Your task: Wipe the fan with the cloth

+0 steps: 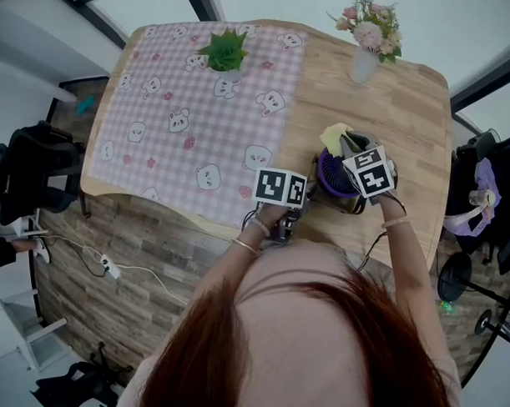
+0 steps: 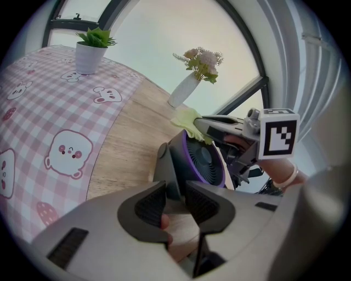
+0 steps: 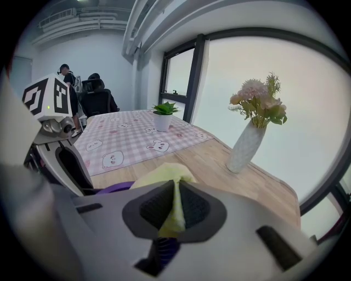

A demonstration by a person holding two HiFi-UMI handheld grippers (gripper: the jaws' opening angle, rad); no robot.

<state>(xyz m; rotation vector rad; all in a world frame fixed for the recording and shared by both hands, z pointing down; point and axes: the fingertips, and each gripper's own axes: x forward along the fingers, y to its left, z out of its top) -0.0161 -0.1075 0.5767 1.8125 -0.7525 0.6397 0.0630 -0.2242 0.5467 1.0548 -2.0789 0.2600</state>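
1. A wooden table [image 1: 409, 104] by a curved window carries a pink checked mat [image 1: 183, 112].
2. The fan [image 2: 203, 159] stands near the table's front edge. The left gripper [image 2: 174, 204] is clamped on what seems to be the fan's rear stand.
3. The right gripper [image 3: 175, 206] pinches the yellow cloth [image 3: 164, 176], which lies at the fan's top rim, and reaches in from the fan's right side.

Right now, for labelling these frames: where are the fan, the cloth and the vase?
fan [image 2: 204, 162]: left gripper view, centre of its front grille.
cloth [image 3: 162, 174]: right gripper view, its upper yellow fold.
vase [image 3: 241, 147]: right gripper view, middle of its white body.
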